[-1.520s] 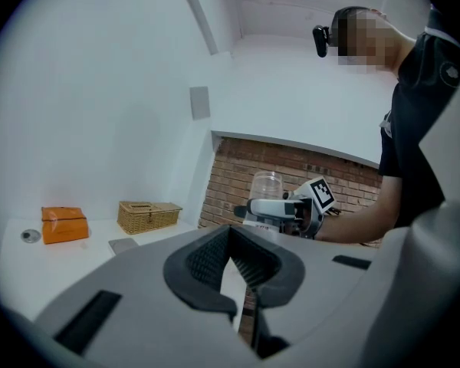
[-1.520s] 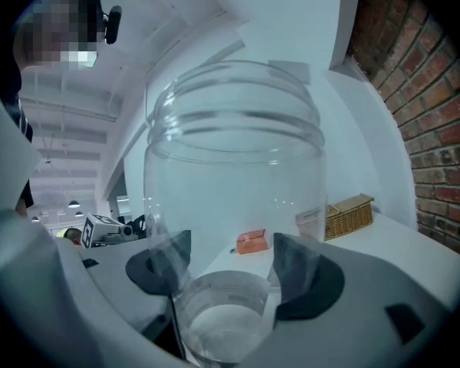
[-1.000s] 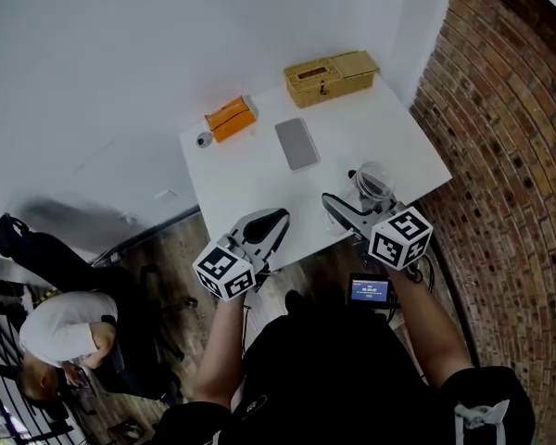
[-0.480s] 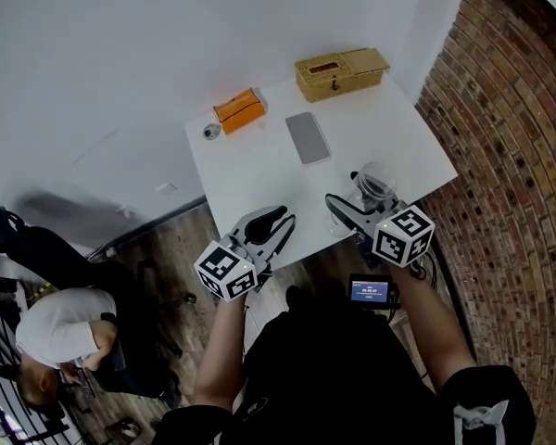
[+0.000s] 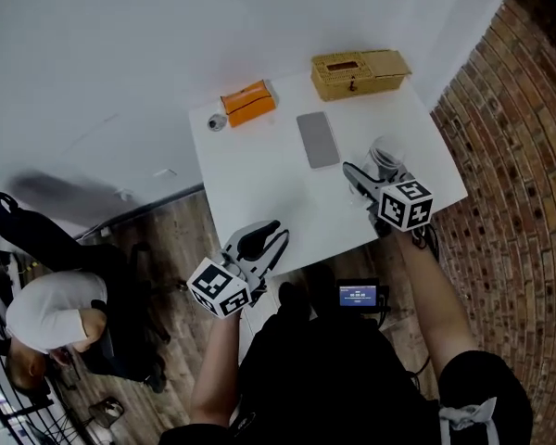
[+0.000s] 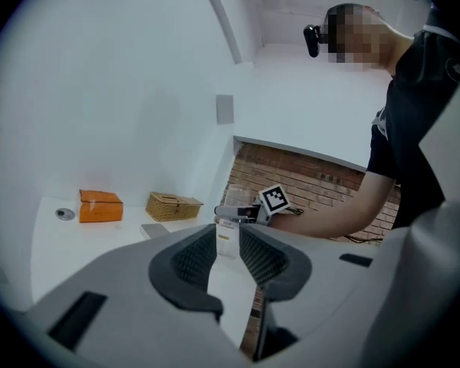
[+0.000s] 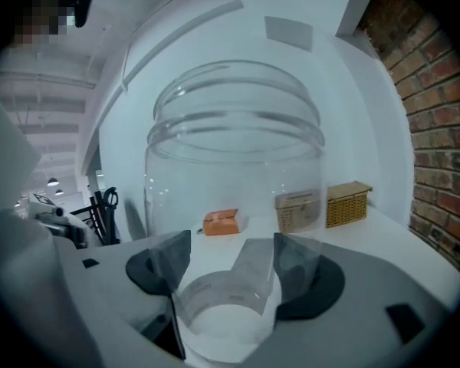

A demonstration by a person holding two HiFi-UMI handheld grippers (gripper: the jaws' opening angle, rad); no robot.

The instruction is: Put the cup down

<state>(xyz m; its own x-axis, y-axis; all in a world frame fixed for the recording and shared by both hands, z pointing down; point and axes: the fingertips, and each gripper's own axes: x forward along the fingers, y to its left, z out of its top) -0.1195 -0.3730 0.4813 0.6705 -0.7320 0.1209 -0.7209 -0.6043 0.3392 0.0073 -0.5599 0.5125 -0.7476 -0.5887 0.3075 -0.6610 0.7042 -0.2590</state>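
Since the earlier frame the right gripper has carried the cup further in over the table, and the left gripper has dropped back off the near edge.

At the far left of the head view a seated person in a white top is bent forward, partly cut off by the frame. The left gripper hangs over the wooden floor just short of the table's near edge. In the left gripper view its jaws stand a little apart with nothing between them; the narrow gap shows only the table and the distant cup.

On the table's far side, from the left, lie a small round thing, too small to identify, an orange box, a flat grey slab and a wicker box at the back corner.

The right gripper is clamped on the clear cup near the table's right edge, just beside the grey slab. In the right gripper view the cup fills the frame, upright, and both dark pads press on its lower wall, seen through the glass. Its base is cut off by the gripper body, so I cannot tell whether it touches the table. The far jaw is hidden behind the cup in the head view.

A small lit screen sits below, its text unreadable. A brick wall runs down the right.
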